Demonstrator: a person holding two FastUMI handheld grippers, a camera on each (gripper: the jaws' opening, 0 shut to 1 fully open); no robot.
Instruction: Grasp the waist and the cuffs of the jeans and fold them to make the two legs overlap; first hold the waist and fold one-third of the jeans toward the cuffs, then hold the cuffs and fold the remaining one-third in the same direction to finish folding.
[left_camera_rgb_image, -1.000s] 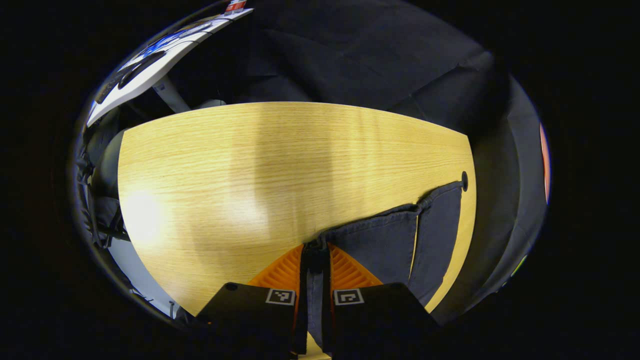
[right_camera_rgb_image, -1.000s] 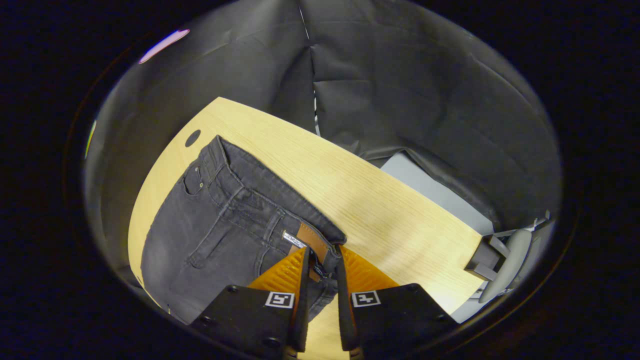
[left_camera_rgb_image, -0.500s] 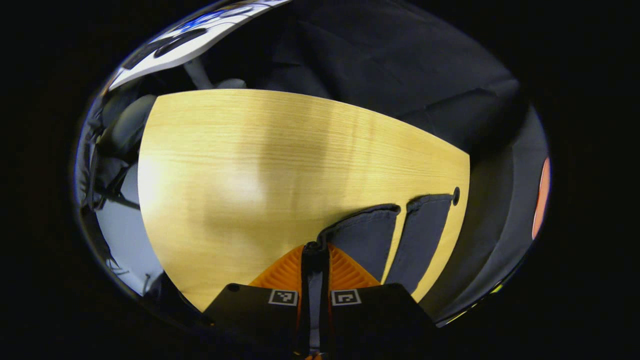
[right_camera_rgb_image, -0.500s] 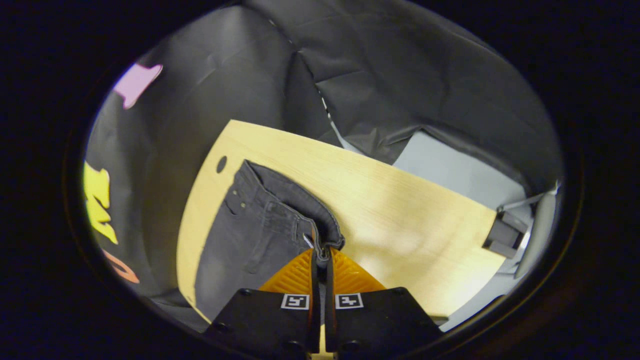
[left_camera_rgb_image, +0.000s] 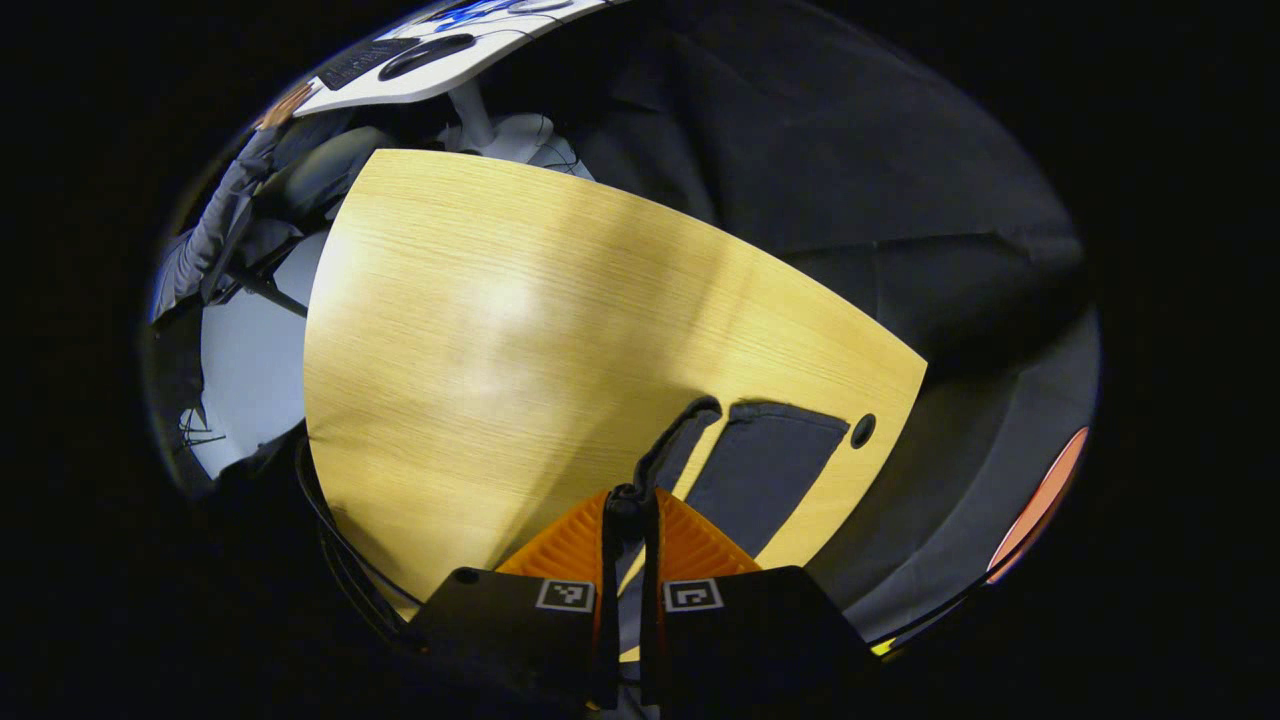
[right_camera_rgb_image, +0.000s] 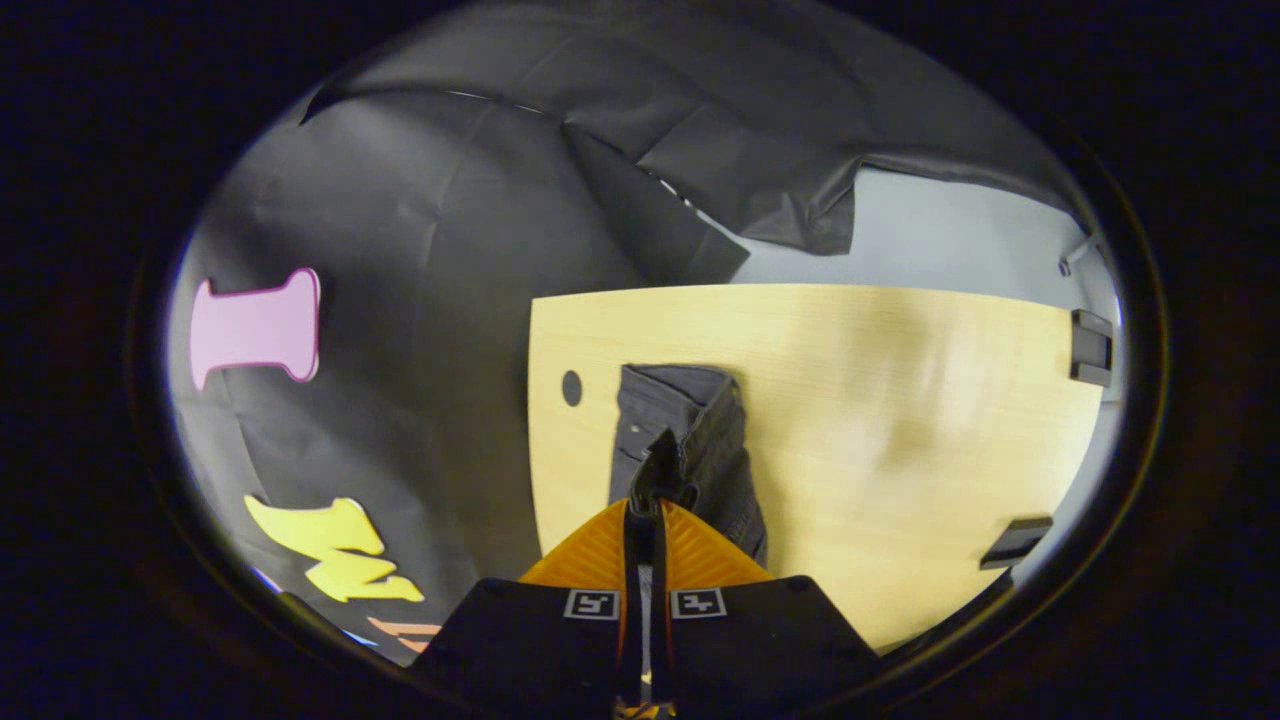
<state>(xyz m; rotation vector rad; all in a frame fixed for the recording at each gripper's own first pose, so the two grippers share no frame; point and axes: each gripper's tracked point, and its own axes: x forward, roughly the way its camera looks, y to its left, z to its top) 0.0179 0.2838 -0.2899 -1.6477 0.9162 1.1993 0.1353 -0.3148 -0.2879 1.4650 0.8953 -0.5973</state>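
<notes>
The cuff (left_camera_rgb_image: 640, 500) was pinched in the left fingers (left_camera_rgb_image: 628, 520), the waist (right_camera_rgb_image: 660, 470) clamped in the right fingers (right_camera_rgb_image: 645, 520); jeans (right_camera_rgb_image: 690, 440) trailed ahead onto the desk (right_camera_rgb_image: 900, 420). Both edges were best carried level across.

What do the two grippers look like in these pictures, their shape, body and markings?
The left gripper and the right gripper look alike. Each has two ribbed, wedge-shaped fingers that narrow toward the tip. Behind them sits a black, flat-topped body in two halves, and each half carries a small square black-and-white marker near the inner edge. Small round screw holes show on the body. No cable on either gripper can be told.
</notes>
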